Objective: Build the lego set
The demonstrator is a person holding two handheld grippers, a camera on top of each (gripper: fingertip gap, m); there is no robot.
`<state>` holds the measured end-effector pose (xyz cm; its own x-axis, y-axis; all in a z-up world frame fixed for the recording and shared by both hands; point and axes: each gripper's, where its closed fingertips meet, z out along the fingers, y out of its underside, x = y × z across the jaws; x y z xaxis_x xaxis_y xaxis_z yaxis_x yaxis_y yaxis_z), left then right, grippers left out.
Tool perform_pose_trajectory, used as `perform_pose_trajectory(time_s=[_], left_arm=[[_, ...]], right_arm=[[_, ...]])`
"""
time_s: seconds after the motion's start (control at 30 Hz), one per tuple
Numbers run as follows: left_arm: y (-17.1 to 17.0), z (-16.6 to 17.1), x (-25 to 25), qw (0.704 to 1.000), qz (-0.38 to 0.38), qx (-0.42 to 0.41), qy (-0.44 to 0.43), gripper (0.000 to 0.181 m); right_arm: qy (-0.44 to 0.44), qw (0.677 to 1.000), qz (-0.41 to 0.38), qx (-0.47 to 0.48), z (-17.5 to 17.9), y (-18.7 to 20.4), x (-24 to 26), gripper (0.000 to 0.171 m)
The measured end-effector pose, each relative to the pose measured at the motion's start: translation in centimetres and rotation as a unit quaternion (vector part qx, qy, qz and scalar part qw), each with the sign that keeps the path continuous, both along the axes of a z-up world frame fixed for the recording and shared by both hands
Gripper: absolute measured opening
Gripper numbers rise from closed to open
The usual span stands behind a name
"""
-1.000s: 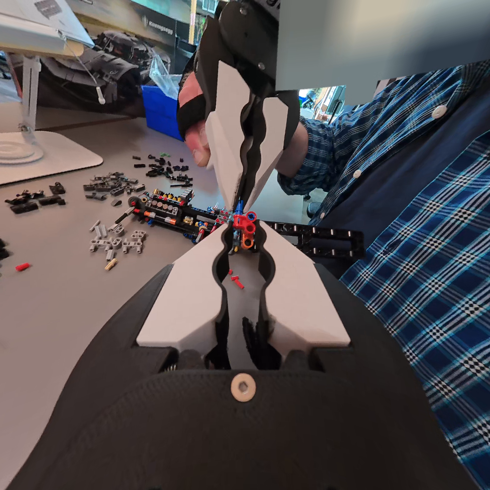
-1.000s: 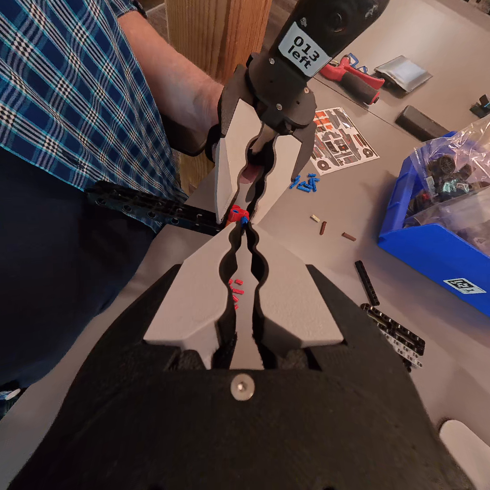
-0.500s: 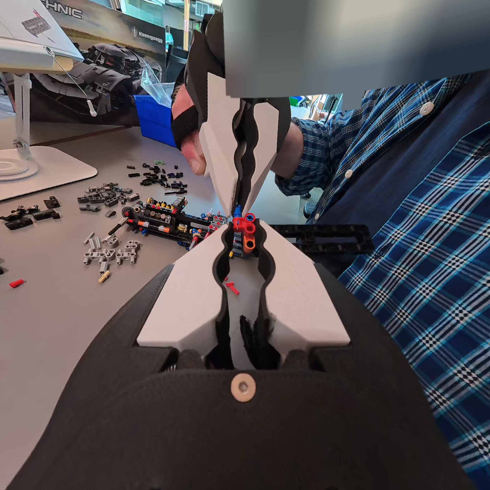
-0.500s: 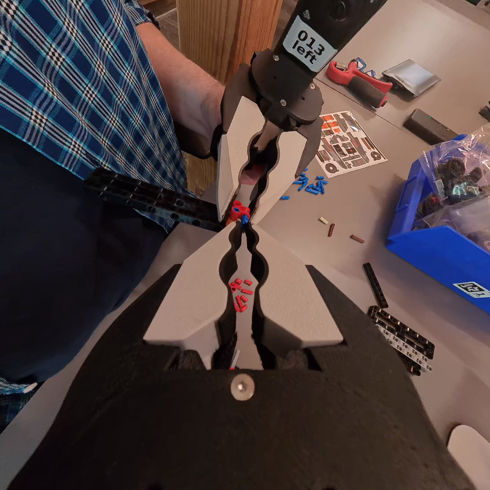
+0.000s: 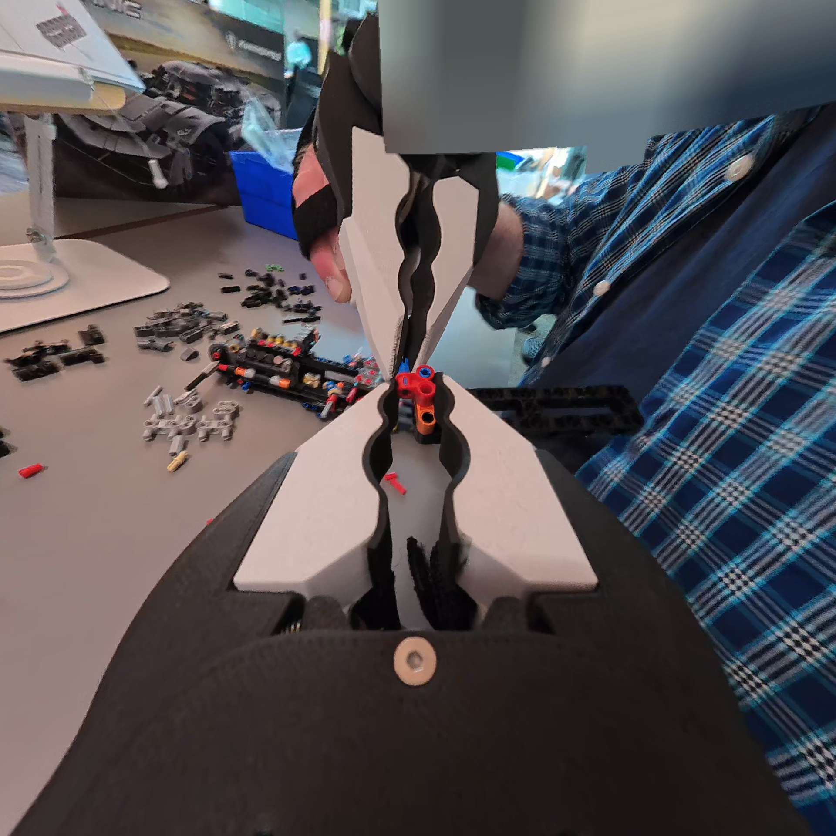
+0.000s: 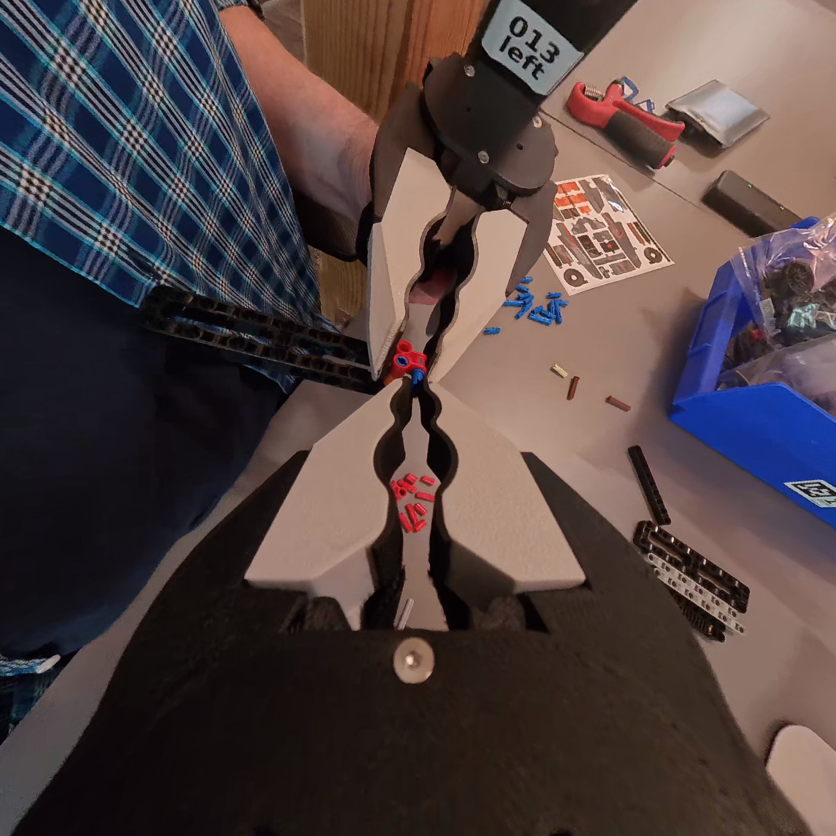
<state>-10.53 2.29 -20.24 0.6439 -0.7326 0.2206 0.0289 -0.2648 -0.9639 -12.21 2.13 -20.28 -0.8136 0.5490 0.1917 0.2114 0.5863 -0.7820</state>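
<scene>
Together, our two grippers meet tip to tip above the grey table (image 6: 588,375), which fills the right half of the right wrist view. Along that view's right edge sits a blue bin (image 6: 764,434) holding bagged parts; a sticker sheet (image 6: 601,235) lies in the upper right. At mid left of the left wrist view we see the long partly built chassis (image 5: 289,371) lying flat, loose grey connectors (image 5: 190,420) scattered just below it. Our left gripper (image 5: 414,384) fills the lower centre of its own view, jaws narrowed onto a small red connector (image 5: 414,384) with an orange piece beneath it; a black beam frame (image 5: 556,407) extends to the right behind the fingers. Our right gripper (image 6: 415,384), at the centre of its view, is nearly closed, tips pinched on a small blue pin (image 6: 416,377) that touches the red connector. A heap of red pins (image 6: 414,502) shows on the table through the gap between its fingers. Blue pins (image 6: 538,307) lie scattered near the sticker sheet.
</scene>
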Motion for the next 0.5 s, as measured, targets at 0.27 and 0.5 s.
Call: perform_pose_trajectory(time_s=[0.27,0.5], left_arm=[[0.3,0.2,-0.7,1.0,0.027,0.007,-0.012,0.014],[1.3,0.4,-2.8,0.994,0.1,0.036,0.002,0.014]], right_arm=[[-0.024,0.999,-0.032,-0.012,0.1,0.8,-0.6,0.012],[-0.123,0.979,-0.12,-0.107,-0.2,2.2,0.0,0.033]])
